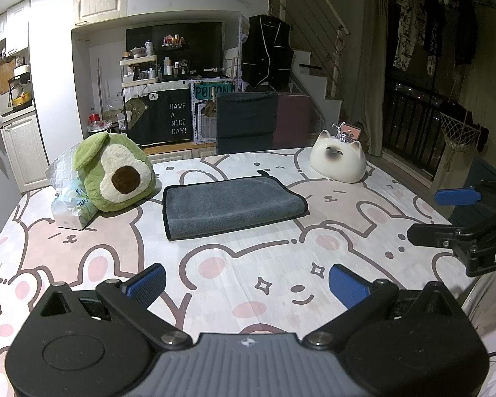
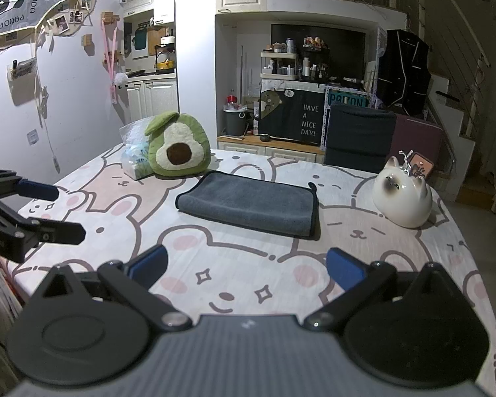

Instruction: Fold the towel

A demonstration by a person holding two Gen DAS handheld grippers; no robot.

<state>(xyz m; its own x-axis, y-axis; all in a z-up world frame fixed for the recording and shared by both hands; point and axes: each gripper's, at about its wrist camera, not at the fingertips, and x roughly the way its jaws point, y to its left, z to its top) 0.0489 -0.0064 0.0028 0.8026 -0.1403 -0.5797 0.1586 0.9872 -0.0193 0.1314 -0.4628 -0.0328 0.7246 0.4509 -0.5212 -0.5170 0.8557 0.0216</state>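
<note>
A grey towel with a dark border (image 1: pixel 231 206) lies folded into a flat rectangle in the middle of the table, also in the right wrist view (image 2: pixel 251 203). My left gripper (image 1: pixel 248 284) is open and empty, held near the table's front edge, well short of the towel. My right gripper (image 2: pixel 246 266) is open and empty, also back from the towel. The right gripper shows at the right edge of the left wrist view (image 1: pixel 446 218), and the left gripper at the left edge of the right wrist view (image 2: pixel 62 211).
The table wears a bear-print cloth (image 1: pixel 248 264). An avocado plush (image 1: pixel 115 172) and a plastic bag (image 1: pixel 71 208) sit left of the towel. A white cat-shaped ceramic (image 1: pixel 339 162) sits at the back right. A dark chair (image 1: pixel 246 122) stands behind the table.
</note>
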